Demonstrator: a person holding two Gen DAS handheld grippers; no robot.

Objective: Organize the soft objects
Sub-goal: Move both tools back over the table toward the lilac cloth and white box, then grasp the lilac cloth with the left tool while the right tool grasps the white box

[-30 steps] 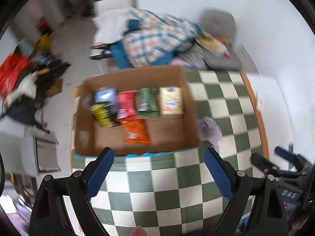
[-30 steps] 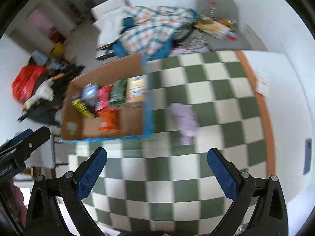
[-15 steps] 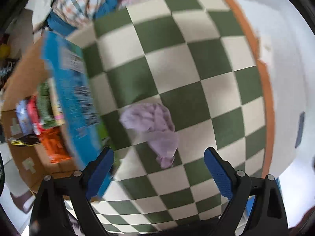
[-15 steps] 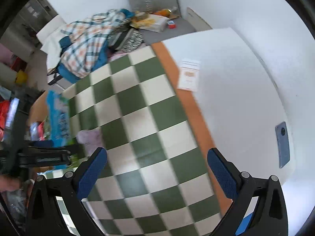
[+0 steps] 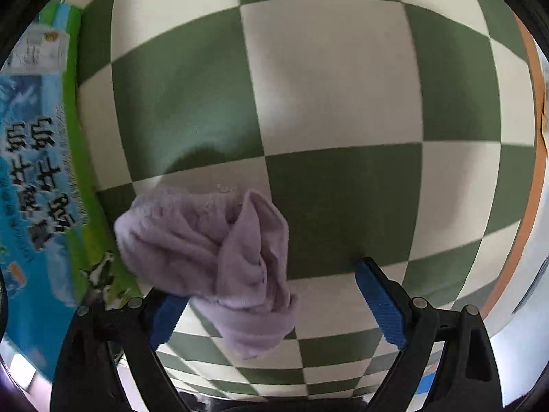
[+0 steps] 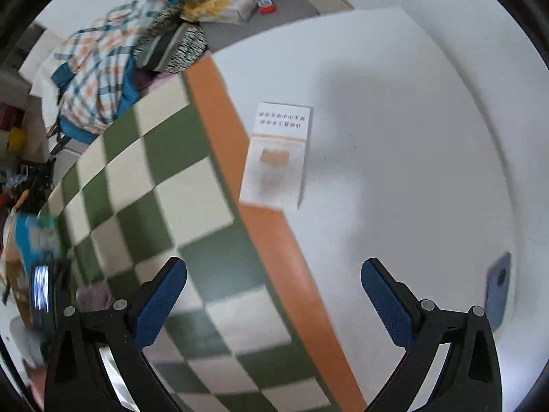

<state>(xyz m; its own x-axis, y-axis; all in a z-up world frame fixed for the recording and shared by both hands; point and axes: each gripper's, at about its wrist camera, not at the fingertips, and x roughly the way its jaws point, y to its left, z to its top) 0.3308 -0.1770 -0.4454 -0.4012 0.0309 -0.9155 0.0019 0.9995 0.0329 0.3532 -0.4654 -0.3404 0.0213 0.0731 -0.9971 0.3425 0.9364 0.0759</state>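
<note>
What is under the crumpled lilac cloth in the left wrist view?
The crumpled lilac cloth lies on the green-and-white checkered tablecloth, overlapping the left tongs' blue pad. Whatever lies directly beneath its folds is covered.

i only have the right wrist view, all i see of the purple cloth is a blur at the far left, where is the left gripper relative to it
Observer: The left gripper is open, and the purple cloth lies between its fingers, covering the left pad.
Operator: is the cloth flat
Observer: No, it is crumpled in a heap on the checkered tablecloth.
Operator: anything close beside it
Observer: A blue and green printed box stands just left of the cloth.
</note>
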